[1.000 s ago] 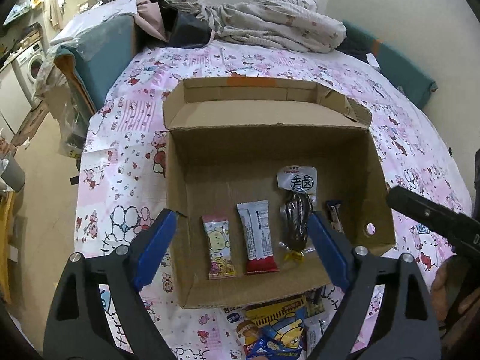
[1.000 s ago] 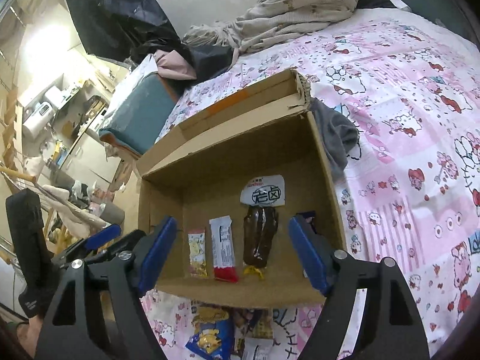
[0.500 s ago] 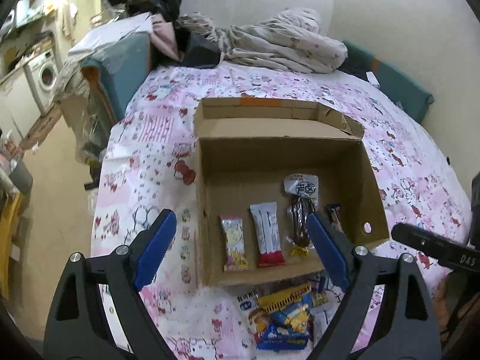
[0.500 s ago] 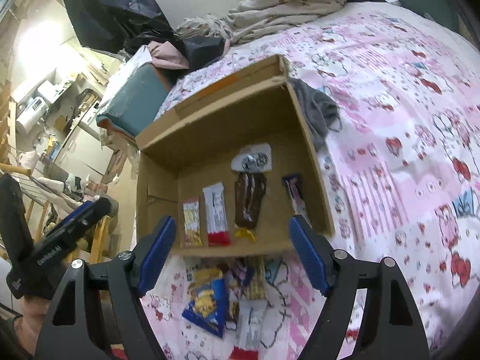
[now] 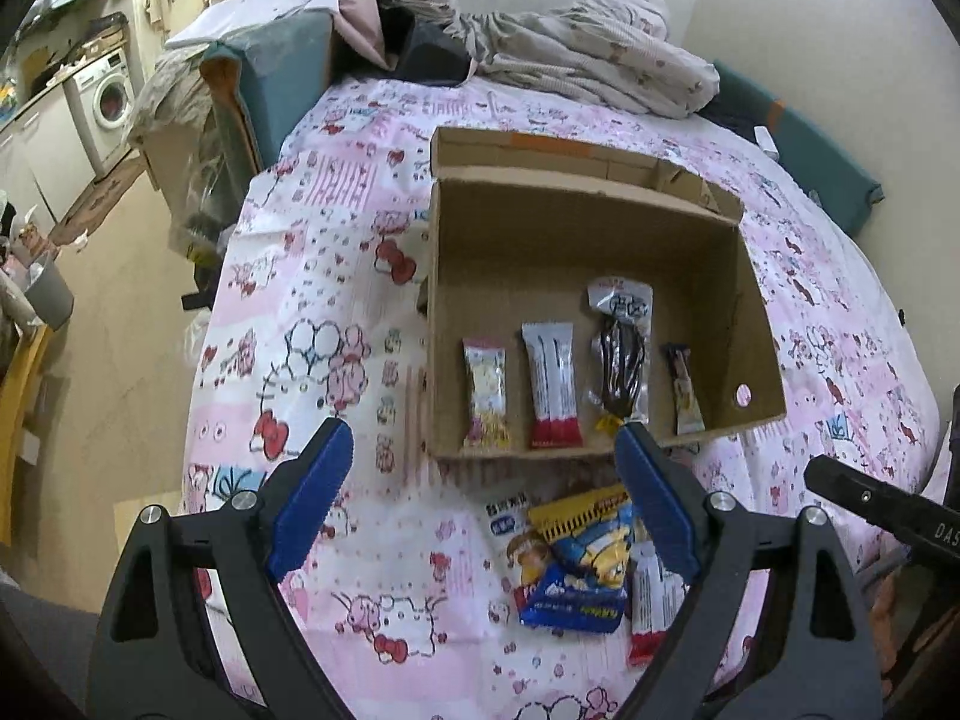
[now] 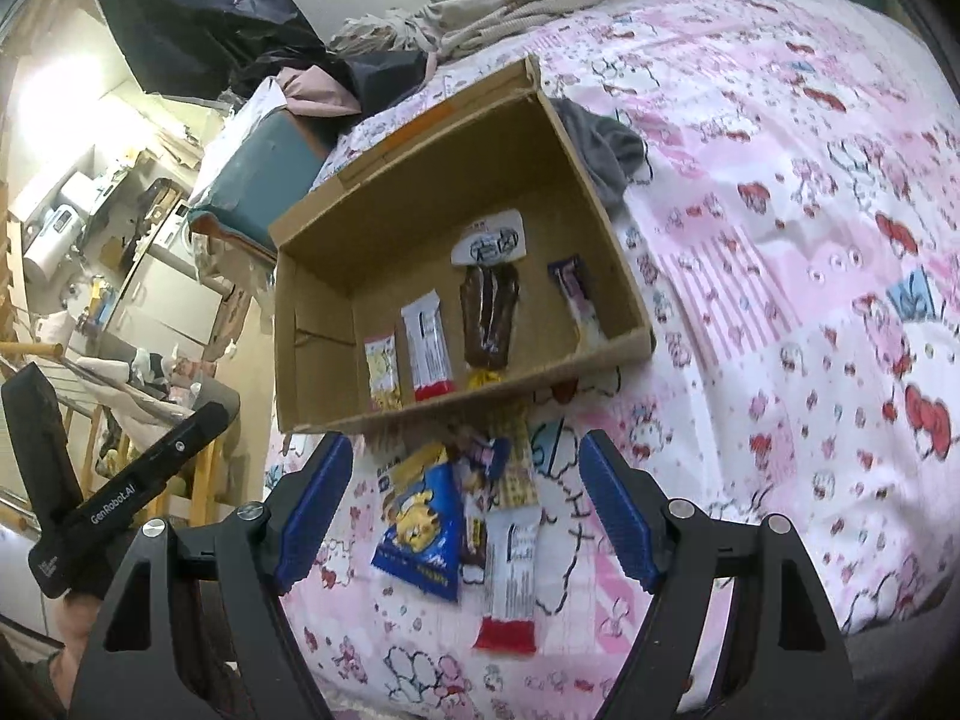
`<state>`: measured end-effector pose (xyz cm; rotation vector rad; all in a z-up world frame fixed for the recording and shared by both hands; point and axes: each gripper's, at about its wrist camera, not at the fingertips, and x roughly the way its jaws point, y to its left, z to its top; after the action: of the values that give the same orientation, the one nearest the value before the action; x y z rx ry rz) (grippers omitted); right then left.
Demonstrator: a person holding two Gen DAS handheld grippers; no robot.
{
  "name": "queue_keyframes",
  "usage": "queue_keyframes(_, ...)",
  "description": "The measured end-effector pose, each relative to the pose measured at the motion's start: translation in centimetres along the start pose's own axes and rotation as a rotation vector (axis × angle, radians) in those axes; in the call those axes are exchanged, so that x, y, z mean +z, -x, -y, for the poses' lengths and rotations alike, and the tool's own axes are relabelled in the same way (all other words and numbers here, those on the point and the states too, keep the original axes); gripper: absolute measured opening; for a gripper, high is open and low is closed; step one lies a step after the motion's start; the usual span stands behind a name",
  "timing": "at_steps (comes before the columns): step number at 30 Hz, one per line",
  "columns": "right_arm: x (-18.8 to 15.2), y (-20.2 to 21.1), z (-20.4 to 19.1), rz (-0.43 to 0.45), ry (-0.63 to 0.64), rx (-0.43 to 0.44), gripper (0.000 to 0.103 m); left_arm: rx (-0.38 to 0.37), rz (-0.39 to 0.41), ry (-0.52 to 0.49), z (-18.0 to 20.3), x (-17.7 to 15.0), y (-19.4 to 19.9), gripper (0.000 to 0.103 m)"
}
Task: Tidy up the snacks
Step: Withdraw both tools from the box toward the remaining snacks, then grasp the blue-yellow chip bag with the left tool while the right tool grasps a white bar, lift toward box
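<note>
Surface: bed (image 5: pixel 336 312) under a pink cartoon-print sheet, in a cluttered room; cardboard box (image 5: pixel 762 324) as landmark.
Left hand-held gripper (image 5: pixel 483 504): nearest the camera, short of the box's near wall, blue pads spread wide, nothing between them, above the sheet.
Right hand-held gripper (image 6: pixel 465 510): also short of the box's near wall, jaws wide and just opened a little further, empty, above the loose pile.
Loose snack pile (image 6: pixel 456 516): on the sheet just outside the box's near wall, packets overlapping.
Blue packet (image 6: pixel 423 534): pile's left side, yellow cartoon figure on it.
White-and-red packet (image 6: pixel 509 588): farthest of the pile from the box, red end toward the camera.
Yellow packet (image 5: pixel 579 507): closest of the pile to the box wall, partly under the blue one.
Box interior: four snacks in a row along the near wall, lying flat, apart from each other.
Small pale wrapper (image 5: pixel 486 390): leftmost in the box.
White bar with red end (image 5: pixel 552 387): next to it, red end at the near wall.
Dark brown vacuum pack (image 5: pixel 618 360): third, white label toward the box's far wall.
Slim dark-topped stick (image 5: pixel 684 387): rightmost, near the side wall with a round hole.
Grey cloth (image 6: pixel 606 156): outside the box's right wall, touching it.
Rumpled bedding (image 5: pixel 588 60): beyond the box's far flap, against the wall.
Washing machine (image 5: pixel 105 99): far left of the box, off the bed.
</note>
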<state>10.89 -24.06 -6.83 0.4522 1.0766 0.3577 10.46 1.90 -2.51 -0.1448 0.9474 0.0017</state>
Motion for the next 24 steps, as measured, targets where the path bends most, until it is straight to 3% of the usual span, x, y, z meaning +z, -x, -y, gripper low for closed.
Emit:
queue_keyframes(8, -1.6, -3.2, 0.9, -0.141, -0.04, -0.033, 0.083, 0.03, -0.057, 0.061, -1.4, -0.6, -1.3, 0.087)
queue_keyframes(12, -2.8, -6.1, 1.3, -0.278, -0.023, -0.127, 0.083, 0.033, -0.088, 0.074, -1.7, -0.8, -1.9, 0.087)
queue_keyframes(14, -4.1, -8.0, 1.2, -0.377, 0.006, -0.175, 0.077, 0.036, -0.1, 0.073, -1.7, -0.9, -2.2, 0.087)
queue_keyframes(15, -4.7, -8.8, 0.9, -0.41, 0.027, -0.192, 0.065, 0.032, -0.108, 0.077, -1.7, -0.9, -2.4, 0.087)
queue_keyframes(17, -5.3, -9.9, 0.4, -0.45, 0.052, -0.186, 0.063, 0.024, -0.119, 0.083, -1.6, -0.9, -2.6, 0.087)
queue_keyframes(21, -6.3, -11.6, -1.2, -0.483, 0.152, -0.227, 0.06, 0.014, -0.144, 0.064, -0.8, -1.4, -3.2, 0.087)
queue_keyframes(24, -7.2, -12.2, -1.5, -0.503, 0.199, -0.28, 0.046, 0.008, -0.162, 0.03, -0.1, -1.9, -3.5, 0.087)
